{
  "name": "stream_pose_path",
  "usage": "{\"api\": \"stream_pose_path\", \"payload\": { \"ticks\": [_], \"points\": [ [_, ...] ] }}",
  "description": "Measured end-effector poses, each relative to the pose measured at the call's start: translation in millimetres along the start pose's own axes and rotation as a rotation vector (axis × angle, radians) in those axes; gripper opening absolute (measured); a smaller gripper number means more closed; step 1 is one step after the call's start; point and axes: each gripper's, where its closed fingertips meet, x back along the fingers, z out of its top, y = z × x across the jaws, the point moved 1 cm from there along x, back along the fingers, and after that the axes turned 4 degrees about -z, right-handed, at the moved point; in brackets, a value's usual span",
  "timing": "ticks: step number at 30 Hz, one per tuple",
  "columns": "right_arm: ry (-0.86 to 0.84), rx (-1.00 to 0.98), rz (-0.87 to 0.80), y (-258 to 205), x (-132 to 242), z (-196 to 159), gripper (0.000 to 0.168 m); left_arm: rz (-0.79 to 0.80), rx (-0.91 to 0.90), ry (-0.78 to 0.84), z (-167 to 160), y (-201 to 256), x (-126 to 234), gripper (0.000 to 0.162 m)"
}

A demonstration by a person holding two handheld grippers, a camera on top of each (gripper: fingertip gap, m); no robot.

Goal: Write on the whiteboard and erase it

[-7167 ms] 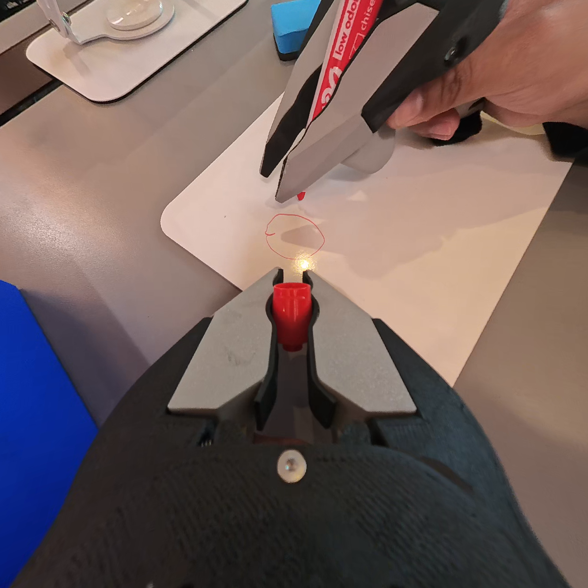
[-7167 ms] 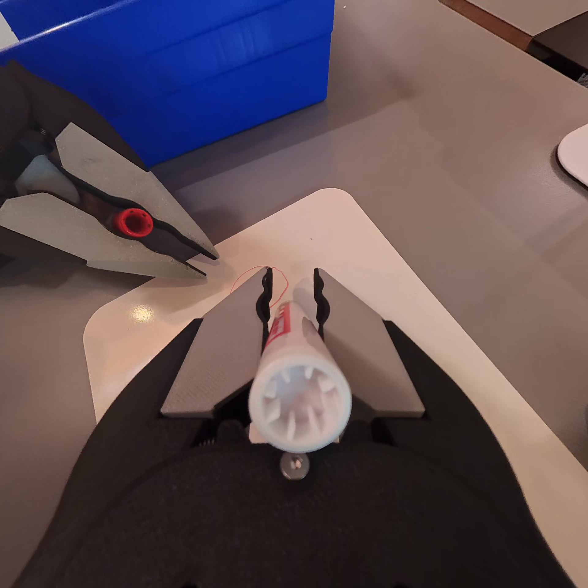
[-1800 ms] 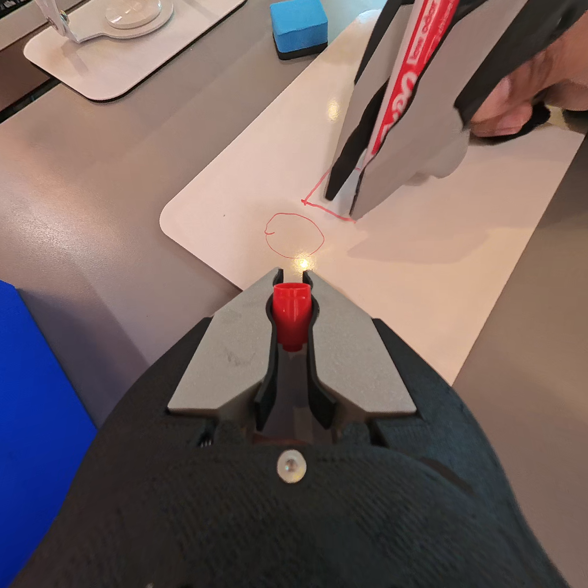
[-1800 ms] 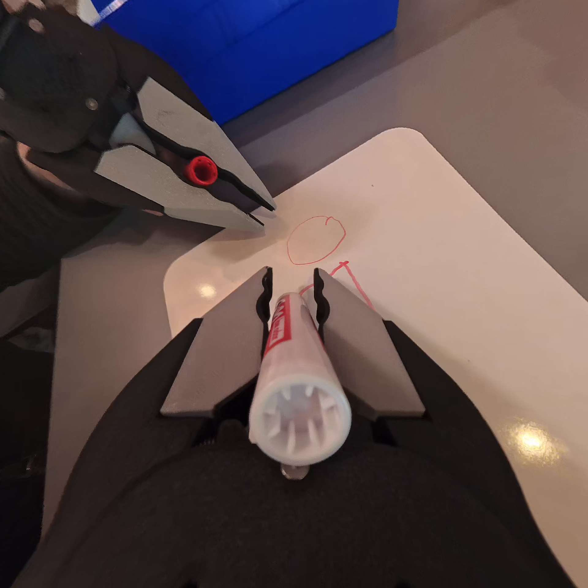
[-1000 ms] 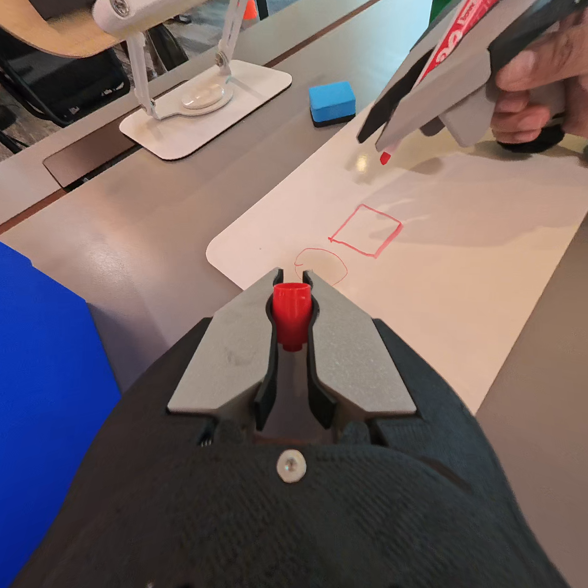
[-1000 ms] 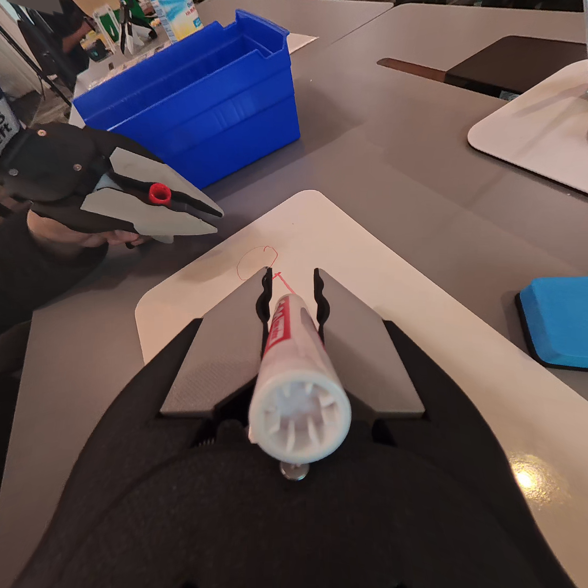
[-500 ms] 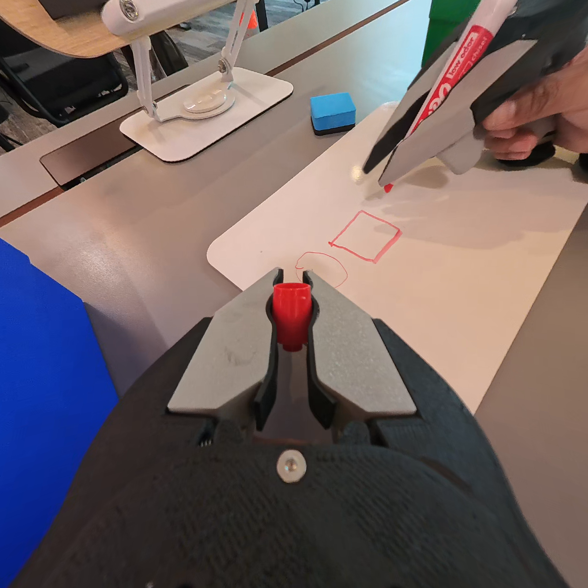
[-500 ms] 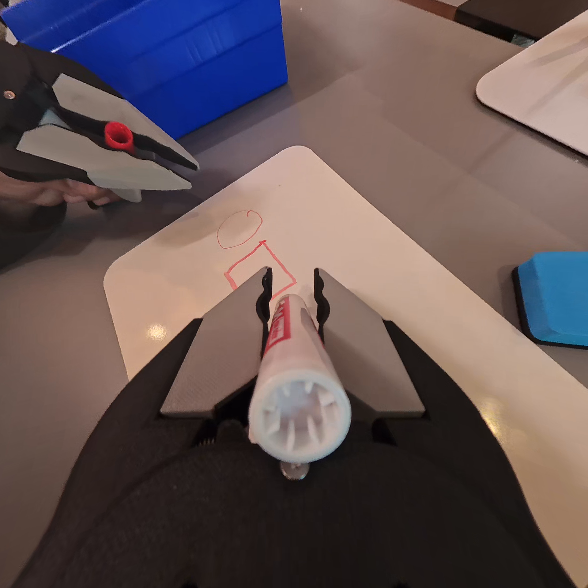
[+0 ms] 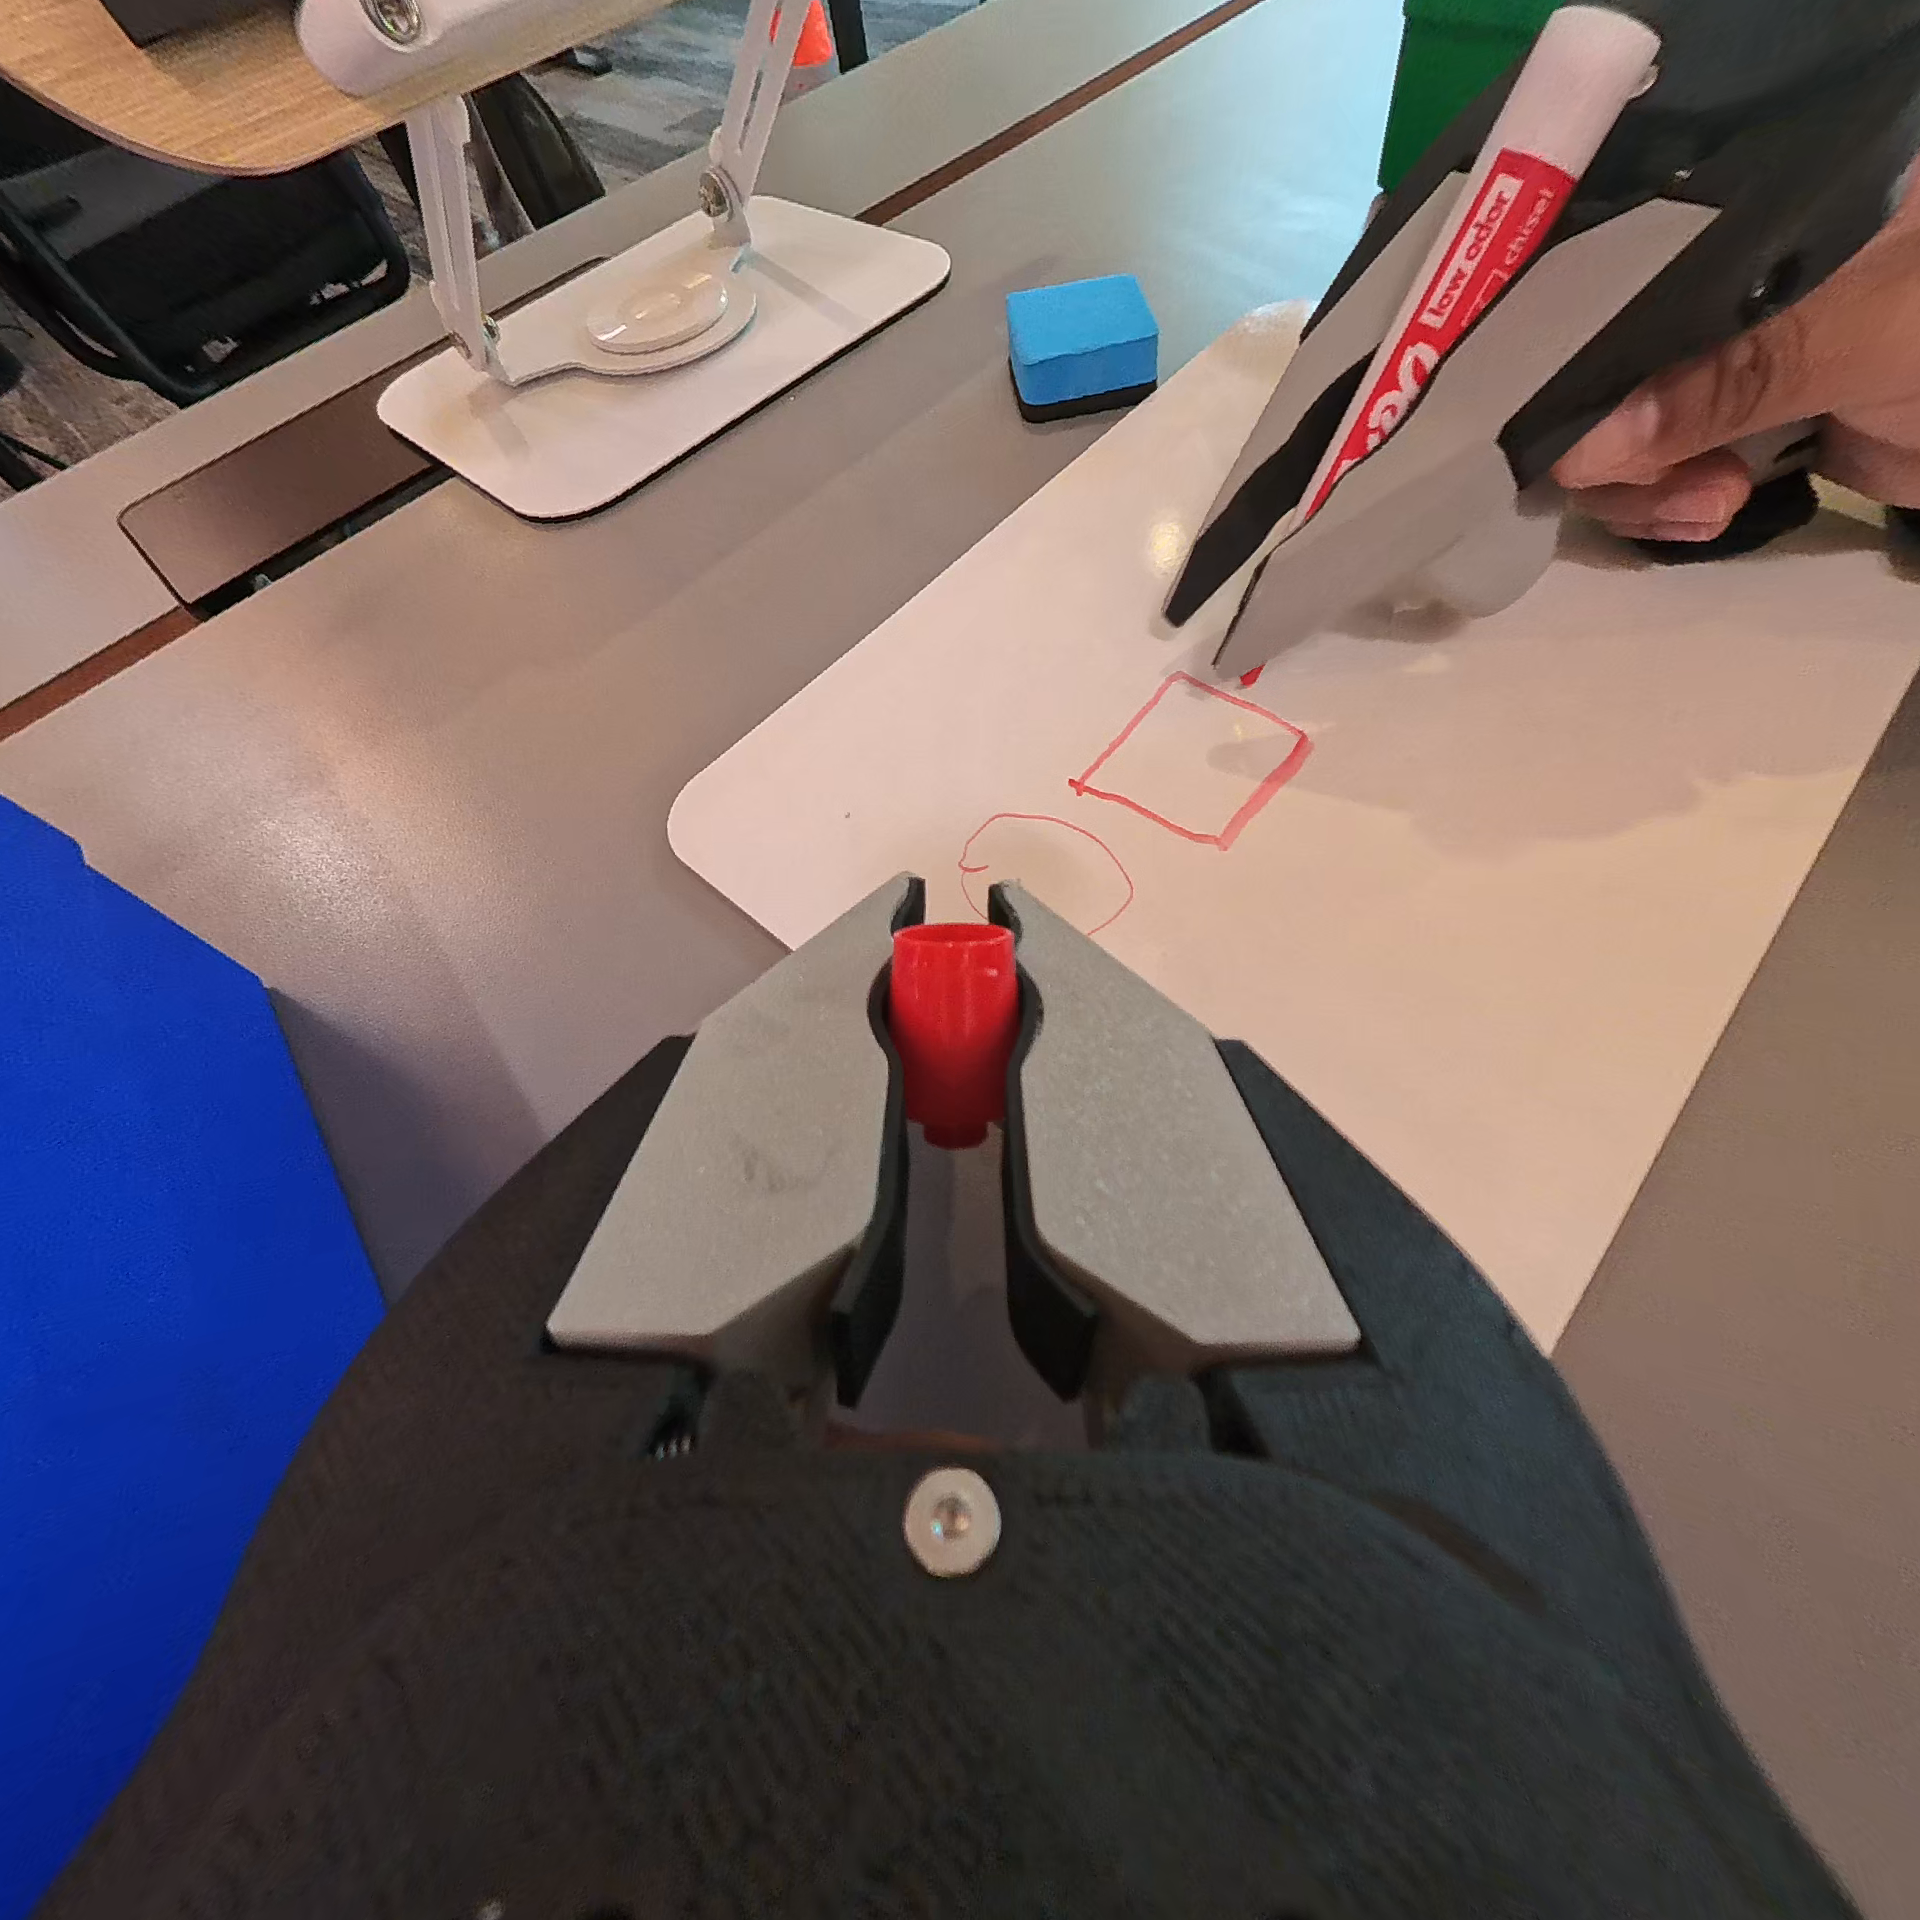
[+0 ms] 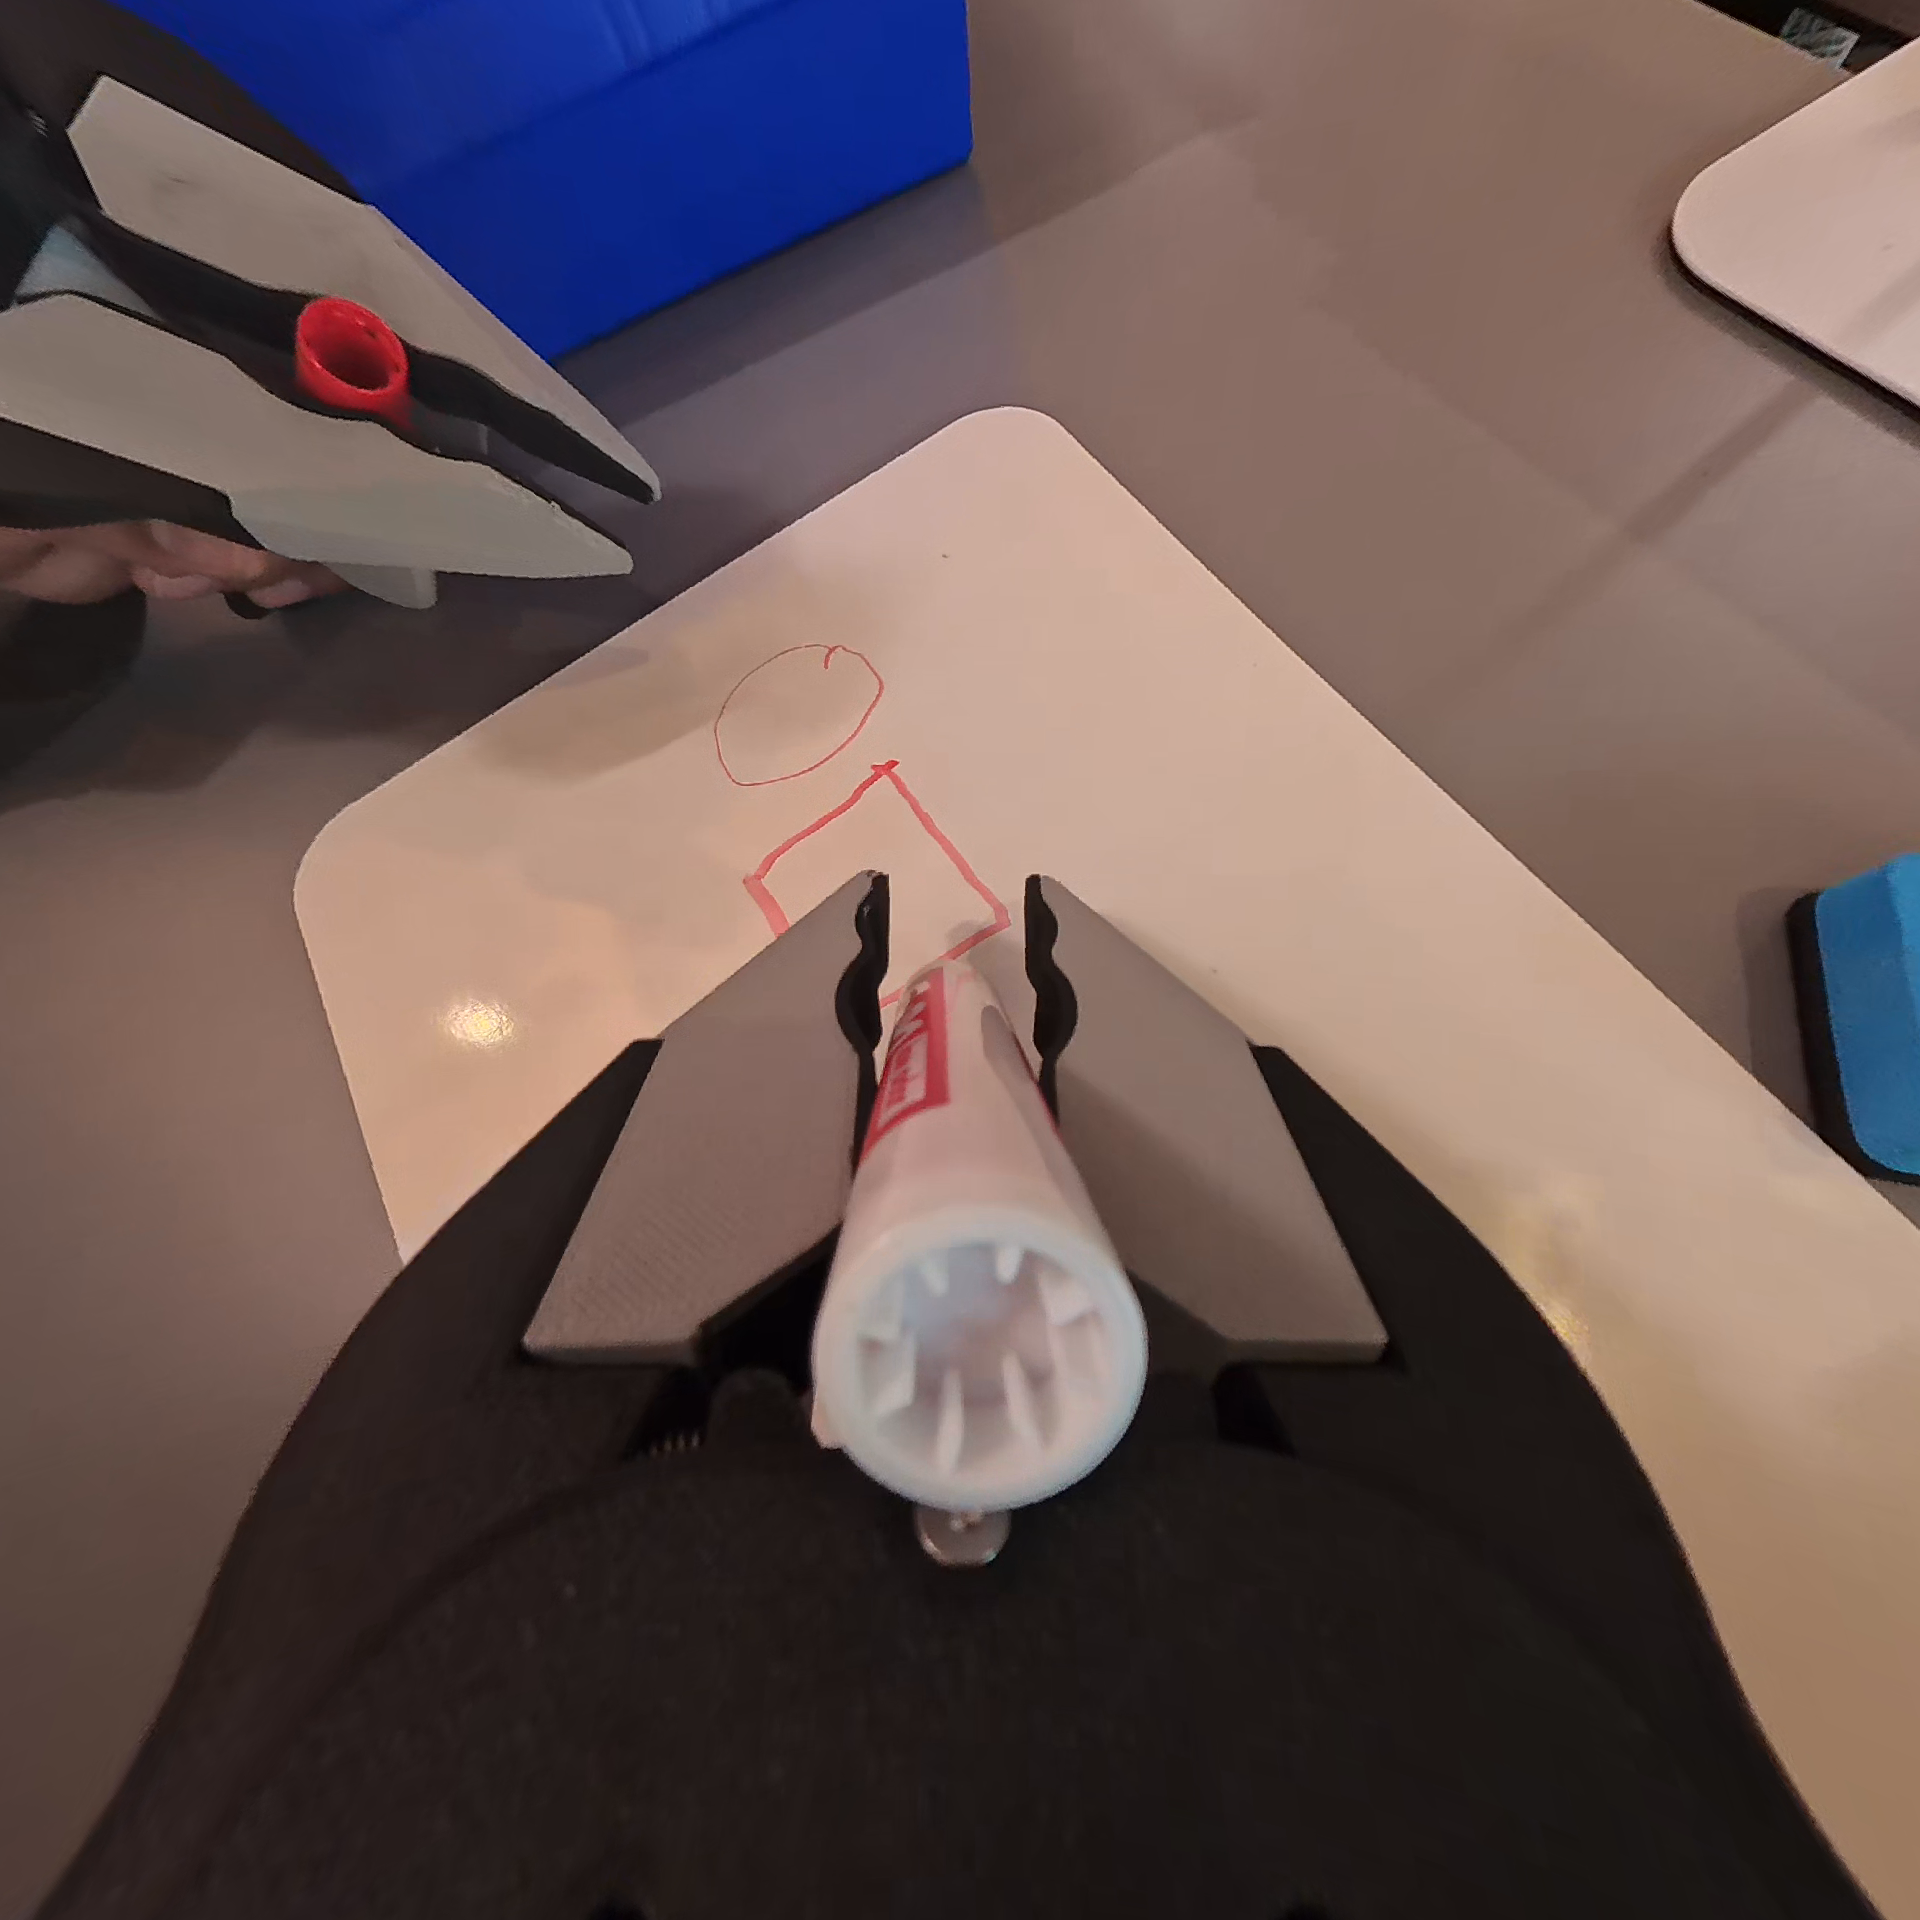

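Here, in the left wrist view, a blue bin (image 9: 135, 1299) fills the near left edge; only its outer wall shows, so its contents cannot be told. The whiteboard (image 9: 1455, 1039) lies flat on the grey table (image 9: 468, 748), its rounded left corner just beyond the left gripper (image 9: 954, 902). A red circle (image 9: 1044, 873) sits by that corner and a red square (image 9: 1190, 758) just past it; the board to the right of them is bare. A blue eraser (image 9: 1081, 338) rests on the table just beside the board's far edge, and a white stand (image 9: 665, 353) stands farther left. The left gripper's fingers are clamped on a red cap (image 9: 952, 1029), held over the board's near edge. The right gripper (image 9: 1205, 639), in a hand (image 9: 1787, 416), points down at the board with the marker (image 9: 1455, 291) pinched between its fingers, red tip at the square's far corner.

In the right wrist view, the bin (image 10: 582, 156) lies far left; its inside is hidden. The board (image 10: 1195, 727) has bare surface on its right side. The eraser (image 10: 1870, 1018) sits at the right edge, just beside the board. The right gripper (image 10: 956, 904) grips the marker (image 10: 977, 1195), whose tip is hidden by its own barrel. The left gripper (image 10: 623, 520) hangs at the far left, closed on the cap (image 10: 348, 358), tips just over the board's far-left edge.
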Motion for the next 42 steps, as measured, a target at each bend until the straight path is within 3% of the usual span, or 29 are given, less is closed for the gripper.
{"api": "stream_pose_path", "payload": {
  "ticks": [30,42],
  "points": [
    [-0.080,-0.112,0.008,23,20,-20,0.023,-0.012,0.017,-0.006,-1,0,0,0.010],
    [0.000,-0.112,-0.010,24,21,-8,0.023,-0.014,0.005,-0.015,-2,1,-1,0.010]
  ]
}}
